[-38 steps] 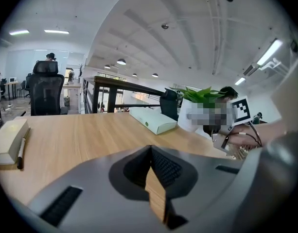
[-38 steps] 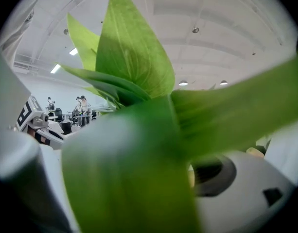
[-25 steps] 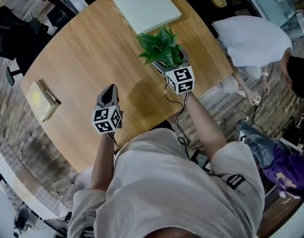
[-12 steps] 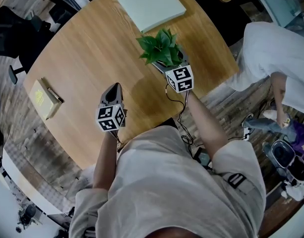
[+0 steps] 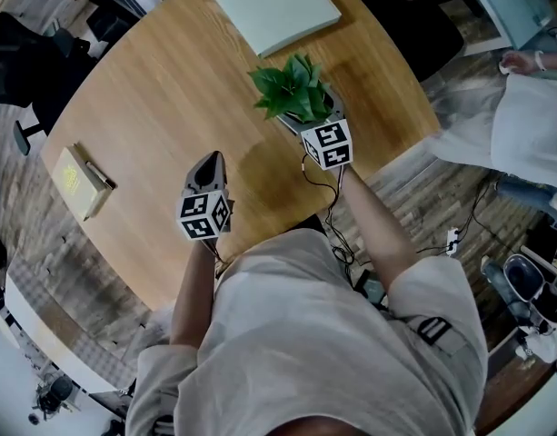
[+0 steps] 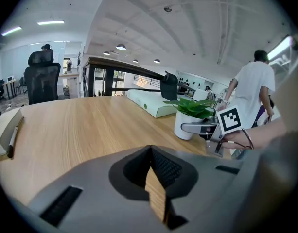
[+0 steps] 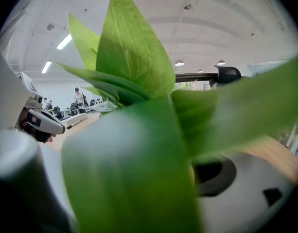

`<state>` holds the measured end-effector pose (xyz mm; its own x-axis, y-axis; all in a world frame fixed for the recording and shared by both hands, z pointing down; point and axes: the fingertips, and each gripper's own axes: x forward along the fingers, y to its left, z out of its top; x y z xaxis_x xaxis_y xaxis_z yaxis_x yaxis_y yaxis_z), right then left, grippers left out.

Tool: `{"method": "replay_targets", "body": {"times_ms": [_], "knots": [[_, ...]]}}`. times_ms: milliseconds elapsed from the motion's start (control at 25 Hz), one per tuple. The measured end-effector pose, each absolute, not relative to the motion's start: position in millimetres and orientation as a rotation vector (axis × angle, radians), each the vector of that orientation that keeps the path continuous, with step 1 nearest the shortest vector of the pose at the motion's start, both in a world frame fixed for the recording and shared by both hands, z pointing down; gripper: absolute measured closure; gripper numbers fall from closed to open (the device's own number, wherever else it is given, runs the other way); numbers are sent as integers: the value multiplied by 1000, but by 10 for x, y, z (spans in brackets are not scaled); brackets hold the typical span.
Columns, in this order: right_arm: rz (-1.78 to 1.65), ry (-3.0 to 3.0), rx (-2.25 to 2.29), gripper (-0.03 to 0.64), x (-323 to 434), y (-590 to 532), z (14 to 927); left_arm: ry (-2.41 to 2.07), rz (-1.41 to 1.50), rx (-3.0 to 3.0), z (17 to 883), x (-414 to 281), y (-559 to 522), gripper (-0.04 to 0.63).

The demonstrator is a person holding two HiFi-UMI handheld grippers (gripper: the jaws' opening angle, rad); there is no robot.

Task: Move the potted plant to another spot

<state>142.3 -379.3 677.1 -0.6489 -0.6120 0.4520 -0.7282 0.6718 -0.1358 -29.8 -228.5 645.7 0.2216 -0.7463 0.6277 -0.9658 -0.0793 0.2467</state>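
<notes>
Potted plant (image 5: 294, 87): green leaves in a white pot, standing on the round wooden table (image 5: 169, 89) near its right-hand edge.
Right gripper (image 5: 307, 121): jaws set either side of the pot and clamped on it, leaves filling its view.
Left gripper (image 5: 205, 163): jaws together, nothing between them, held above bare wood.
Pale green box (image 5: 269, 7): far edge.
Notebook (image 5: 76, 180) with pen (image 5: 98, 175): left edge.
Open wood lies between the notebook and the plant.
</notes>
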Motion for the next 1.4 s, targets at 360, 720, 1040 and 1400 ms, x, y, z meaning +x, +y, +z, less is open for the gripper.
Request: {"method": "replay_targets", "body": {"times_ms": [360,720,1040,1400], "knots": [[435,-2503,1038,111,1405,-3783,6830,-1559,461,1878,6480,-299,-2301,583],[421,-2502,1037,109,1418,-3766,6862,-1552,467,1877,6505,-265,-2295,583],[383,-2499,1047,109,1416,-3741,6898,-1549,472,1877,6542,-227,-2266,584],[414,-2488,1064,107,1425,-3716,6927,-1551,471,1877,6524,-198,-2244,583]]}}
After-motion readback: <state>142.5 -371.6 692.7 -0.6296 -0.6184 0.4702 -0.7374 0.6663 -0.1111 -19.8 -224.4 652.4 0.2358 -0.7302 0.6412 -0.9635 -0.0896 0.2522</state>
